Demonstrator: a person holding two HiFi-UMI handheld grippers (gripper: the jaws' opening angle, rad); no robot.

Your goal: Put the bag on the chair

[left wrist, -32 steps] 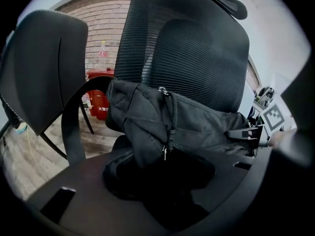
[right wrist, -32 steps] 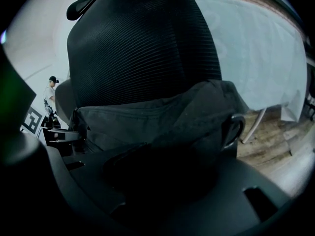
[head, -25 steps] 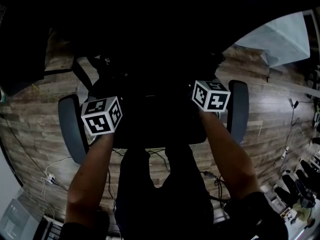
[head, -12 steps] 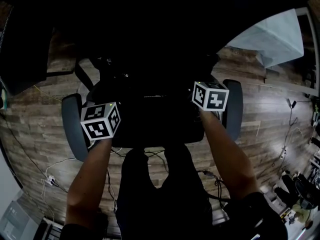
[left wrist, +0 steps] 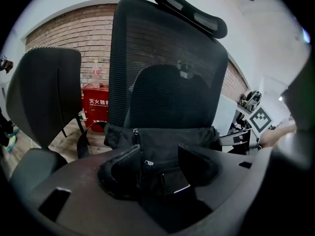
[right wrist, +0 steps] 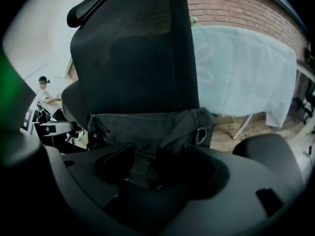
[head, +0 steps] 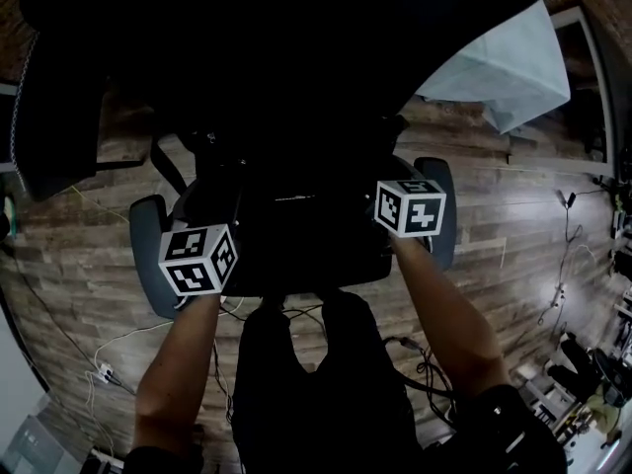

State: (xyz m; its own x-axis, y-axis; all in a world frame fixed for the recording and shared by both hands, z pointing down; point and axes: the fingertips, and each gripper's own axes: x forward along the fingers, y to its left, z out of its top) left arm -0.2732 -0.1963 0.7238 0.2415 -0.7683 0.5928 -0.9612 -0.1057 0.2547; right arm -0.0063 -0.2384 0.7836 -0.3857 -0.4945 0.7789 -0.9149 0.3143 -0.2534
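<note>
black fabric bag point(left wrist: 165, 139) down on black mesh office chair point(left wrist: 167, 48), tongs open

I see it lying on the seat, up against the chair's back. The left gripper point(left wrist: 158, 154) has its jaws apart, no pinch. The right gripper point(right wrist: 147, 154) jaws have just opened wide; bag fabric shows in the gap, unclamped.

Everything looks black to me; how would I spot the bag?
Find the tall mesh-backed office chair with a headrest. On its seat, against the backrest, lies the bag: soft crumpled black fabric with a zip and metal ring, unlike the taut mesh.
</note>
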